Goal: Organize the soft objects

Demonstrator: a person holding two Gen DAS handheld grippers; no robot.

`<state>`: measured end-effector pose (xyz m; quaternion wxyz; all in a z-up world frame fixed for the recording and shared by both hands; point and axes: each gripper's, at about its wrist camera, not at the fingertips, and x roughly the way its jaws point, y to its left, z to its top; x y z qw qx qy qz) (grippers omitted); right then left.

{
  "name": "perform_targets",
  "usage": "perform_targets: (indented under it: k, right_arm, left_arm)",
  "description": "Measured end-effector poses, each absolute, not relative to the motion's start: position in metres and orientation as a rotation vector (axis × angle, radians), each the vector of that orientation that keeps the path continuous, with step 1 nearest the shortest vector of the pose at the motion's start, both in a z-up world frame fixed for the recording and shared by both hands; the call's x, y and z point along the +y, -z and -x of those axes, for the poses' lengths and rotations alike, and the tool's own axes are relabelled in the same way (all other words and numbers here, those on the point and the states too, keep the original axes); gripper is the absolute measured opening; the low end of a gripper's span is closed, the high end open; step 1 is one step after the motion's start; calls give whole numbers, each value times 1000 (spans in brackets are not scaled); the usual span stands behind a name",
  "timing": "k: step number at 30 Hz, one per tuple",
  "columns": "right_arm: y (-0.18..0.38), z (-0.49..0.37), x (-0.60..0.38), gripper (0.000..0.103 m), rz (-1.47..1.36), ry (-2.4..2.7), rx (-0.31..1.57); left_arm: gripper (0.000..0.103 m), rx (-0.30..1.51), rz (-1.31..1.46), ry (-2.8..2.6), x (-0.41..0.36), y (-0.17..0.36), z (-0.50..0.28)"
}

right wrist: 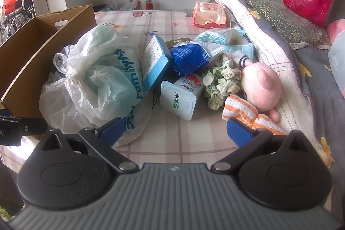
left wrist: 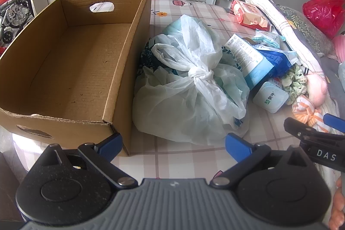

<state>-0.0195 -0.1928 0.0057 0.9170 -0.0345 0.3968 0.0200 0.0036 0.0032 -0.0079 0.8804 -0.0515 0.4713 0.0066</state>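
Hovering in left wrist view: left gripper [left wrist: 173, 144] w/ jaws spread, empty, by empty cardboard box [left wrist: 71, 70] & knotted plastic bag [left wrist: 189, 89]. Right wrist view: right gripper [right wrist: 174, 132] also spread, empty; pink plush [right wrist: 262, 89] near—pinch its body, not bedding.

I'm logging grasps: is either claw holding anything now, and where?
Nothing is held. The left claw and right claw are both open and empty.
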Motion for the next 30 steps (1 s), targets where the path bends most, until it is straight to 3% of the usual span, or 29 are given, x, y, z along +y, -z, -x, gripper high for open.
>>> perform_targets:
  k: [18, 25, 30]
  right_arm:
    - [-1, 17, -210, 102, -8, -31, 801]
    - [-10, 10, -229, 102, -51, -31, 692]
    - [-15, -4, -232, 102, -97, -73, 615]
  left_arm:
    - [102, 914, 82, 78, -10, -5, -8]
    - [102, 867, 131, 180, -6, -32, -50]
    - [101, 821, 5, 148, -25, -50, -99]
